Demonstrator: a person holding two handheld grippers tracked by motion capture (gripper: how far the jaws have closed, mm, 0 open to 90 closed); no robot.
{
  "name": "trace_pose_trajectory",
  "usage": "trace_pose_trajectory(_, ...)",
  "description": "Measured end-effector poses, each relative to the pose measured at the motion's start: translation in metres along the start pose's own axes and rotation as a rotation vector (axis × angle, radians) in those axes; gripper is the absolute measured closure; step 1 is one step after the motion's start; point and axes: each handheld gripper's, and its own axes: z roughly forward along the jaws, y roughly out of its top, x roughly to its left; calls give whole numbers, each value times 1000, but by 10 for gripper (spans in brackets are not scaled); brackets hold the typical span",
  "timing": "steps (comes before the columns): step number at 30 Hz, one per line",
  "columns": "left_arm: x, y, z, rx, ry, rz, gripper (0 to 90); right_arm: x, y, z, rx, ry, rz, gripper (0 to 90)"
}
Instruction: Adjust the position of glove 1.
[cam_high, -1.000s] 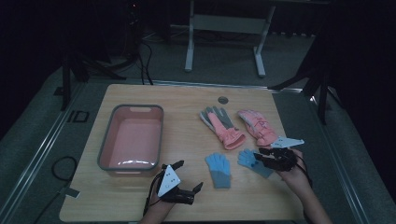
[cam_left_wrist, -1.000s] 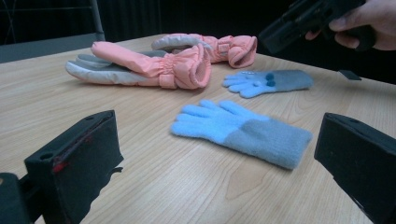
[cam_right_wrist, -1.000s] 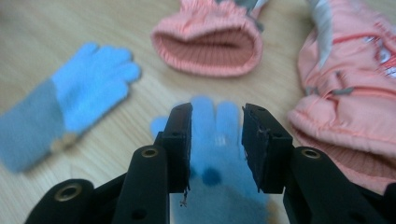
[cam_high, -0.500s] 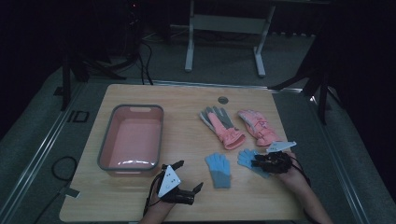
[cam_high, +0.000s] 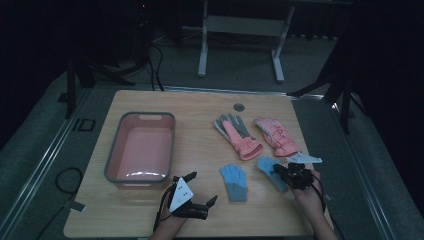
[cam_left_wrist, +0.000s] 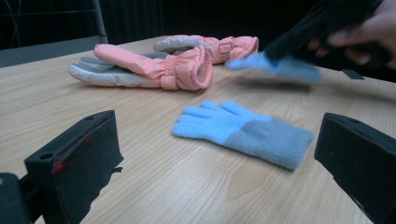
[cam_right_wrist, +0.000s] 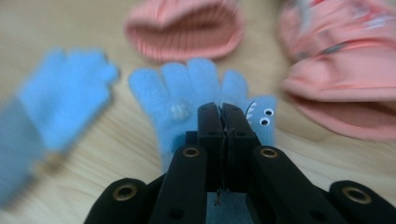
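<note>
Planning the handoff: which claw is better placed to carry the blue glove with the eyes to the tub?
Right. The right claw is shut on that blue glove; the left claw sits open, empty.

A pink tub (cam_high: 140, 152) sits left of two pink gloves (cam_high: 260, 136) on the table (cam_high: 200, 107).

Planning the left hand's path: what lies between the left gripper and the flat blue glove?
Only bare wood between left gripper and flat blue glove, per high view.
</note>
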Motion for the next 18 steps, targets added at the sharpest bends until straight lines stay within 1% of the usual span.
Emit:
trace_pose_trajectory(1, 0, 0, 0, -1, 1, 0, 4, 3, 1, -5, -11, -12, 13, 877)
trace_pose_trajectory(2, 0, 0, 0, -1, 1, 1, 4, 7, 2, -11, -22, -50, 24, 877)
trace_pose_trajectory(3, -1, 0, 0, -3, 1, 1, 4, 9, 2, -17, -36, -75, 56, 877)
trace_pose_trajectory(4, -1, 0, 0, -2, 1, 3, 4, 10, 2, -23, -44, -80, 119, 878)
trace_pose_trajectory(5, -1, 0, 0, -1, 2, 5, 4, 11, 0, -27, -50, -96, 160, 877)
trace_pose_trajectory(6, -1, 0, 0, 0, 2, 5, 4, 14, -2, -30, -54, -126, 195, 877)
trace_pose_trajectory(7, -1, 0, 0, 0, 2, 5, 4, 14, -2, -30, -54, -126, 195, 877)
trace_pose_trajectory(8, -1, 0, 0, 3, 3, 5, 4, 19, -8, -33, -64, -182, 277, 877)
trace_pose_trajectory(10, -1, 0, 0, 2, 3, 5, 4, 21, -14, -33, -78, -216, 348, 878)
trace_pose_trajectory(11, -1, 0, 0, 2, 3, 6, 4, 22, -18, -32, -82, -224, 376, 878)
trace_pose_trajectory(12, -1, 0, 0, 2, 3, 7, 4, 23, -21, -31, -86, -229, 395, 878)
trace_pose_trajectory(13, -1, 0, 0, 2, 3, 7, 4, 23, -21, -31, -86, -229, 395, 878)
trace_pose_trajectory(14, -1, 0, 0, 2, 3, 7, 4, 25, -24, -29, -86, -244, 400, 878)
trace_pose_trajectory(15, -1, 0, 0, 3, 2, 8, 4, 28, -30, -23, -77, -261, 420, 878)
trace_pose_trajectory(18, -1, 0, 0, 1, 0, 6, 4, 28, -40, -11, -56, -290, 437, 877)
